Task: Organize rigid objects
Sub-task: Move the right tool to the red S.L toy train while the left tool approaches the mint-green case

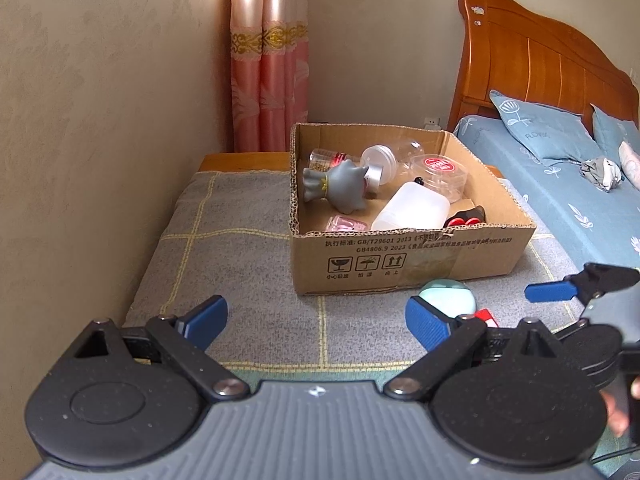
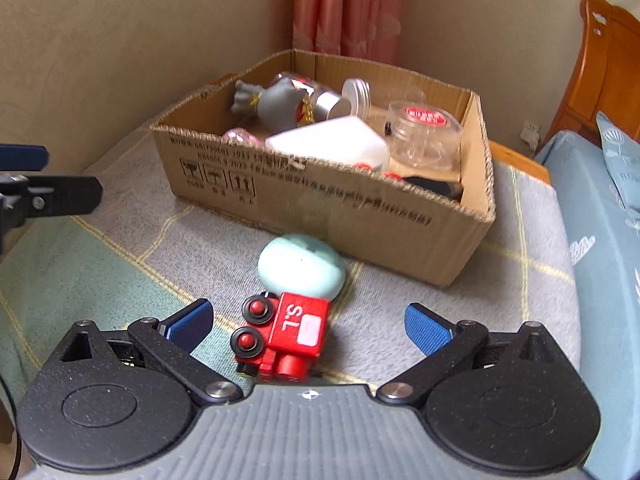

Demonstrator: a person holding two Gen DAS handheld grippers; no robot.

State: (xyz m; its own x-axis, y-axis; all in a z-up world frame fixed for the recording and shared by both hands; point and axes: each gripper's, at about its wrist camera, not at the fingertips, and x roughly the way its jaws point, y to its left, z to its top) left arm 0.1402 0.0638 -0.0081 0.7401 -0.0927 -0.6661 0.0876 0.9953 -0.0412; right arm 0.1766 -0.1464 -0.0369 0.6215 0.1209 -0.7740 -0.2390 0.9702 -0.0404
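Right tongs [image 2: 308, 326] wide, straddling red toy train [image 2: 282, 338] for pickup; left tongs [image 1: 316, 320] wide, idle; cardboard box [image 2: 320, 208] far, collecting sorted items.

A bedroom in a home. A bed with a carved wooden headboard [image 1: 536, 60] stands along the right wall, made up with a blue printed sheet [image 1: 560, 192] and matching pillows [image 1: 536, 128]. Pink satin curtains [image 1: 268, 72] with gold trim hang in the corner against beige patterned wallpaper [image 1: 100, 100]. A low wooden surface beside the bed wears a grey checked cloth [image 1: 224, 248], with a cardboard box [image 1: 400, 256] of household odds and ends on top.
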